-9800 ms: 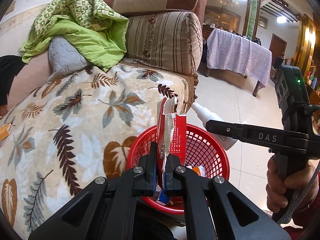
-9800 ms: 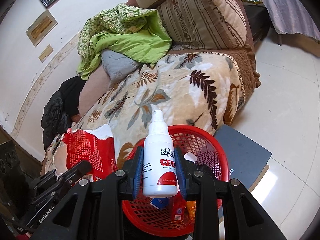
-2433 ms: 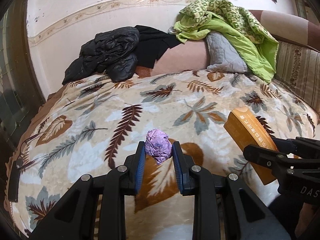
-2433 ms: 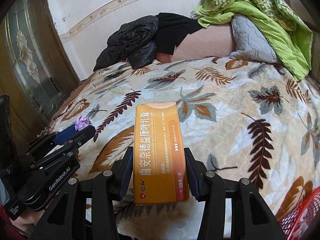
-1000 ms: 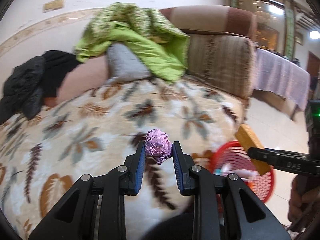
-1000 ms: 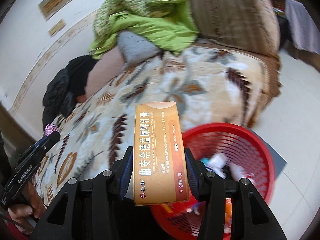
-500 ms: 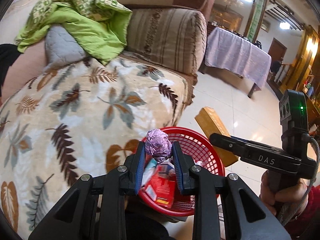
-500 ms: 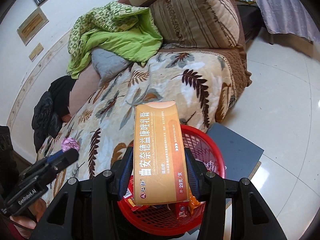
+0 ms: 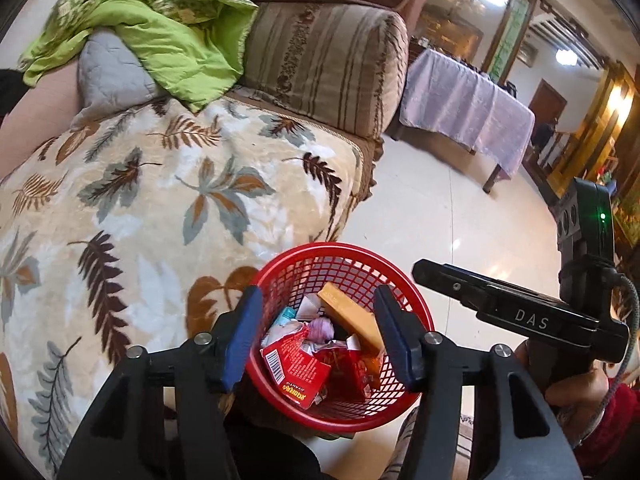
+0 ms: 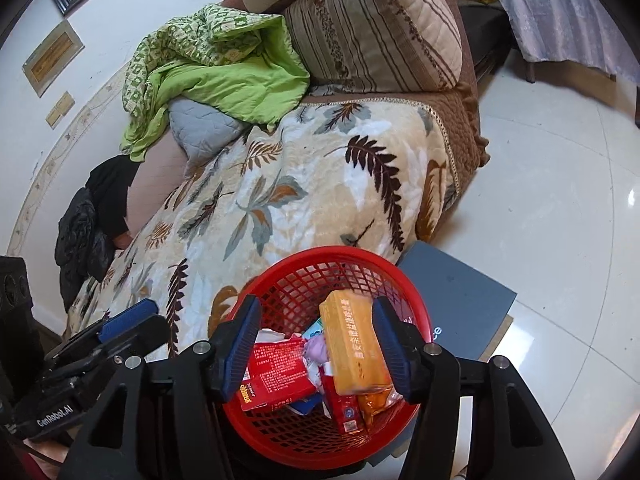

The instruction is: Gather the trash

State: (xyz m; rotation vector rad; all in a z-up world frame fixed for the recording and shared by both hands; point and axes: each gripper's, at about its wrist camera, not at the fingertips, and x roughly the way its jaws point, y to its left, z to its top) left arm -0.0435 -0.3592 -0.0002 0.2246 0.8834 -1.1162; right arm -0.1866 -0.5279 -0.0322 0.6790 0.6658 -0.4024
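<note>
A red mesh basket (image 9: 420, 308) (image 10: 280, 436) stands on the floor beside the sofa. Inside it lie the orange carton (image 9: 352, 316) (image 10: 354, 348), the crumpled purple wad (image 9: 322, 327) (image 10: 316, 348) and red packets (image 9: 296, 364) (image 10: 276, 372). My left gripper (image 9: 318, 330) hovers over the basket; its jaws are opening, with nothing between them. My right gripper (image 10: 316, 340) also hangs over the basket, jaws opening; the orange carton lies loose below, clear of both pads. The right gripper (image 9: 416, 270) reaches in from the right in the left wrist view.
The sofa carries a leaf-patterned blanket (image 9: 140, 216) (image 10: 288, 200), a green quilt (image 9: 160, 32), a grey pillow (image 10: 200, 124) and a striped bolster (image 9: 328, 68). A dark grey flat box (image 10: 456, 300) lies under the basket. A cloth-covered table (image 9: 468, 104) stands beyond on the glossy tile floor (image 10: 560, 240).
Both grippers have opened. The purple wad has dropped from the left one and the orange carton from the right one; both now lie in the red basket.
</note>
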